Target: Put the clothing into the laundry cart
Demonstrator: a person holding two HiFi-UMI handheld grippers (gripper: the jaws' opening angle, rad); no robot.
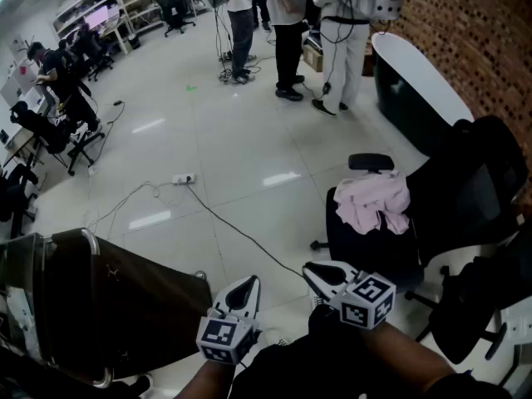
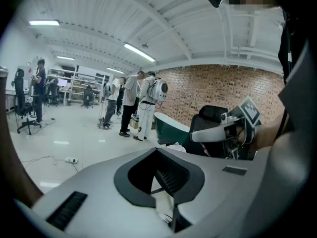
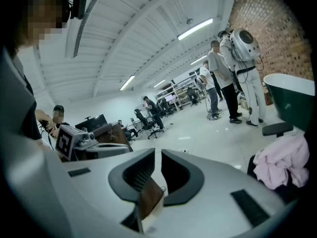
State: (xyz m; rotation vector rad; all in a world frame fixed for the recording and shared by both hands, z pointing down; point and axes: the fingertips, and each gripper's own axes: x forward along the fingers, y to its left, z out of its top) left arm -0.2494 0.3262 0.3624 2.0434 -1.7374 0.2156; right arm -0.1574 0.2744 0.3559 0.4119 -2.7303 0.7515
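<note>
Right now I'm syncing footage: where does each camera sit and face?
Head view: on the person's head, steeply down at pink clothing, brown cart; forearms, left tool, right tool show.
Left gripper view: on the left tool, along shut jaws toward the brick wall; right tool shows.
Right gripper view: on the right tool, along shut jaws toward distant shelving; left tool shows.
Shared: pink clothing, in head and right gripper views.

The clothing (image 1: 376,202) is pale pink against a black chair (image 1: 474,181), and the laundry cart (image 1: 141,302) is dark brown. The floor (image 1: 233,156) is glossy white tile, the wall (image 1: 474,32) red-brown brick. The left gripper (image 1: 249,283) and right gripper (image 1: 311,268) are light grey with black linings, each carrying a cube of black-and-white square markers.
</note>
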